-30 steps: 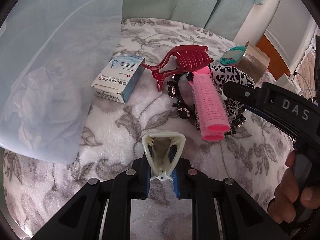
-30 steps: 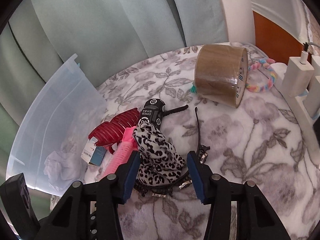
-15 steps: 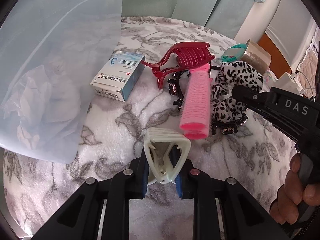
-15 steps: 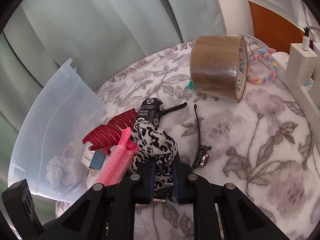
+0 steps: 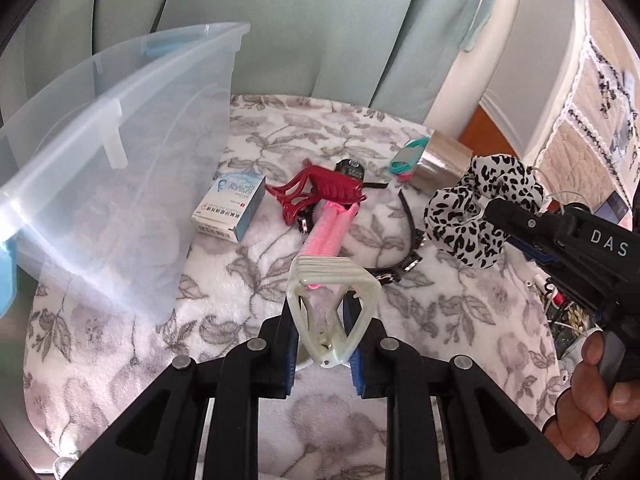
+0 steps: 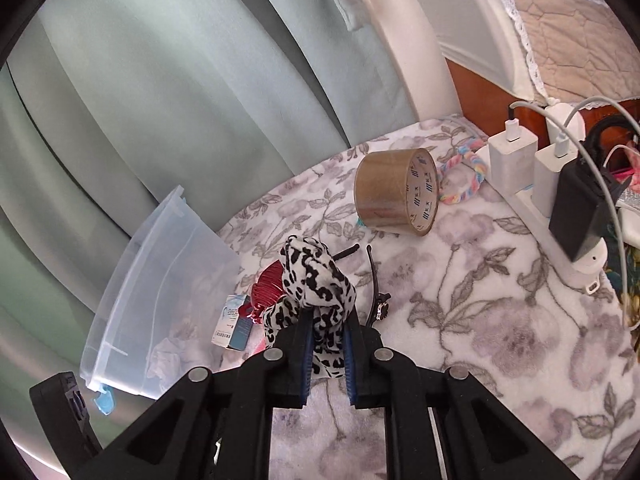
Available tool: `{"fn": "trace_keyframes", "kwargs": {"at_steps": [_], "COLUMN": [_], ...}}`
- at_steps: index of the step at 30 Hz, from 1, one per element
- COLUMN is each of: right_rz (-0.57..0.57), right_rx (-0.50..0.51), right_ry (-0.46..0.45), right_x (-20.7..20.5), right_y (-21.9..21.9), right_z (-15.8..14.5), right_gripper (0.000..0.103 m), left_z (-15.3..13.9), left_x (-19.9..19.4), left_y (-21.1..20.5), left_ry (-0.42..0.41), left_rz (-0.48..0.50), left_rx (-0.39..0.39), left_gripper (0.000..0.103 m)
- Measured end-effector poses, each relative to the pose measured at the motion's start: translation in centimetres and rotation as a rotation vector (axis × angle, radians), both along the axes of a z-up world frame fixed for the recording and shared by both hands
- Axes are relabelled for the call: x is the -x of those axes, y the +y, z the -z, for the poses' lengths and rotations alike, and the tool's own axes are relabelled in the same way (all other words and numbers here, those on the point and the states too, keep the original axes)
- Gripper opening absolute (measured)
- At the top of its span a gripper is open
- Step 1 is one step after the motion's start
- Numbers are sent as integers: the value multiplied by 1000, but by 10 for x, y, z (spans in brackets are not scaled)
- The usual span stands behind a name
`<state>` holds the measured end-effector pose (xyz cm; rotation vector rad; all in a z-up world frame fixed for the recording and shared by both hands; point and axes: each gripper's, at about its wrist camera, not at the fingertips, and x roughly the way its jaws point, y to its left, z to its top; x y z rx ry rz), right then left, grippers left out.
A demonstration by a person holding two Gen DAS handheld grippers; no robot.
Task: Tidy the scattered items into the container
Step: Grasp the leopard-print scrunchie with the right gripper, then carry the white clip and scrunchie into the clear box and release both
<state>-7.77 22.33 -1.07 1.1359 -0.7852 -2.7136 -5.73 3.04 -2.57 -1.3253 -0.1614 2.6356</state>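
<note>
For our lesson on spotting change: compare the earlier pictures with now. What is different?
The right tongs closed on the scrunchie and lifted it off the blanket. The left tongs, holding the white clip throughout, rose too. The other items stayed put.

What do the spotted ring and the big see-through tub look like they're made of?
The spotted ring looks like soft gathered fabric, matte: it bunches and folds. The tub looks like thin translucent plastic, faintly glossy: you see through its wall and it has moulded ribs.

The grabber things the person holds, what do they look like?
Both the left gripper and the right gripper are black plastic, with angled arms, round silver bolts and blue pads inside the fingers. One has white letters, DAS, on its side. No sleeve shows.
</note>
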Motion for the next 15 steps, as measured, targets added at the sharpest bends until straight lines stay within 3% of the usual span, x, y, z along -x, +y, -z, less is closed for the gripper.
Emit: {"fn": "trace_keyframes", "kwargs": {"at_steps": [15], "right_rz": [18], "right_rx": [-15], "right_ry": [159], "right_x": [-62], "right_y": [-15], "right_z": [-77], "right_gripper": [14], "left_z": [-89], "left_x": [-29], "left_y": [-22], "left_ry": [230], "left_rz": [-34], "left_rx": [-34], "left_gripper": [22]}}
